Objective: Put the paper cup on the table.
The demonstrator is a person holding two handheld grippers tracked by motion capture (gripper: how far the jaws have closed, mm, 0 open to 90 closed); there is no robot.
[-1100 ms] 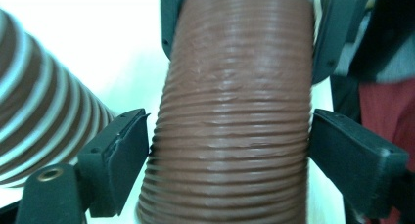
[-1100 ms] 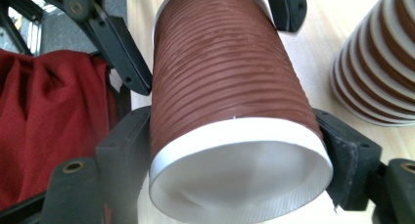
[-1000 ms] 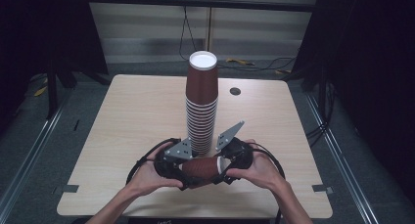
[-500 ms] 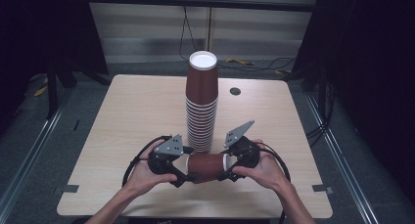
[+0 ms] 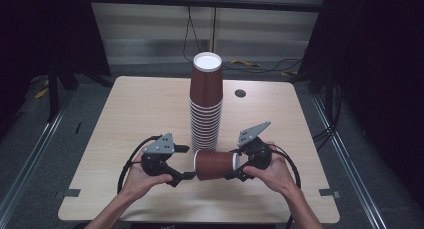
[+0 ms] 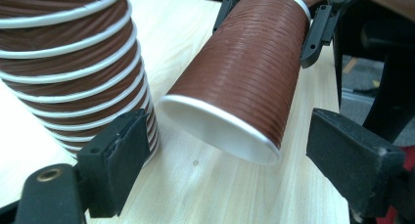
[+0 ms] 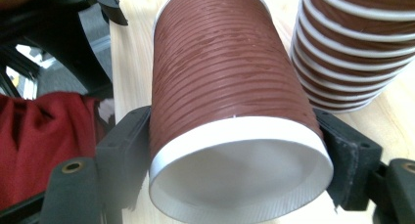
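Left claw (image 5: 186, 162) backed off open, right claw (image 5: 235, 165) gripping cup (image 5: 215, 164), pale wooden table (image 5: 135, 109), dark room.

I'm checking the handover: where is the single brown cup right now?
In the high view the single brown cup lies sideways near the table's front edge, just in front of the cup stack, gripped at its rim by the right claw.

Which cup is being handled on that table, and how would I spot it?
Find the tall cup stack at the middle of the wooden table. Just in front of its base lies the single brown cup, clamped by the right gripper. Unlike the stacked cups, it lies sideways.
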